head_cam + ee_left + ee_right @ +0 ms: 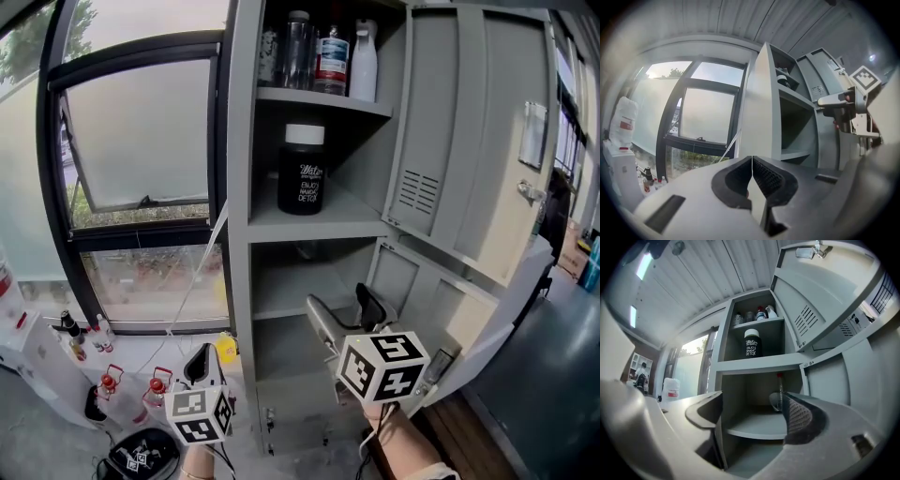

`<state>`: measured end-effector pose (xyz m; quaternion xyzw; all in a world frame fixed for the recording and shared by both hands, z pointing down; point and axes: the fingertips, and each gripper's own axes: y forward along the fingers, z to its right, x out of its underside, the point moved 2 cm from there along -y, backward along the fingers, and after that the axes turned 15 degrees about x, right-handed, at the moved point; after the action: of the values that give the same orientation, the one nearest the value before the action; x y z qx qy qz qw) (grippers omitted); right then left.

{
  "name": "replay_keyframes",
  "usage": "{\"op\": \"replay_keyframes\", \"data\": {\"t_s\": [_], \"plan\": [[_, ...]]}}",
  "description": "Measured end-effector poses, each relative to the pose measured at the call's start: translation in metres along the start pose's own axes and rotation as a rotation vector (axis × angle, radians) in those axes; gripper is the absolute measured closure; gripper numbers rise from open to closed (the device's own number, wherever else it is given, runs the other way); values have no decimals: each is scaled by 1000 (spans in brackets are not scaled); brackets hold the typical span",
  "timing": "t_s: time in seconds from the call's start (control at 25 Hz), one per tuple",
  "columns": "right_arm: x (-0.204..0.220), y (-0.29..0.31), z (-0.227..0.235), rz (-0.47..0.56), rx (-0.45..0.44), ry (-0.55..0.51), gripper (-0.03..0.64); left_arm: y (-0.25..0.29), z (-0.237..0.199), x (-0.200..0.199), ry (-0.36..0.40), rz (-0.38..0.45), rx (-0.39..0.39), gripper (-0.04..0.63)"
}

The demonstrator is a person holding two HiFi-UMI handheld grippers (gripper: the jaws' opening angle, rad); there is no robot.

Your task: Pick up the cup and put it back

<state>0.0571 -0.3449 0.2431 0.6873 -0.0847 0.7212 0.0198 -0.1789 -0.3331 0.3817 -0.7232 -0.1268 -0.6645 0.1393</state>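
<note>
Two grippers are held low in front of a grey cabinet [240, 187]. The left gripper [752, 164] has its jaws pressed together with nothing between them. The right gripper [749, 401] has its jaws spread wide and holds nothing; it faces the lower compartment. Two cabinet doors [469, 141] stand open to the right. One black cup [301, 169] with a white lid stands upright on the middle shelf. Four containers [330, 58] stand in a row on the top shelf. A window [141, 141] lies left of the cabinet.
</note>
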Motion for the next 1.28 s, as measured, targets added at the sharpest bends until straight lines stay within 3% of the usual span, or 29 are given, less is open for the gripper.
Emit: {"op": "replay_keyframes", "data": {"t_s": [0.08,0.24,0.96,1.28], "plan": [[0,0,-1,-7,-1,5,205,-1,-1,0,0,1,-1,586],[-6,-2,-3,-5,-13,6,179,-2,-1,0,-4,2,0,586],[-69,20,-16,47,-30,-51,173,-16,3,-13,35,-10,8,586],[-103,38,-28,60,-27,-141,175,-28,-9,-18,44,-9,-23,586]]}}
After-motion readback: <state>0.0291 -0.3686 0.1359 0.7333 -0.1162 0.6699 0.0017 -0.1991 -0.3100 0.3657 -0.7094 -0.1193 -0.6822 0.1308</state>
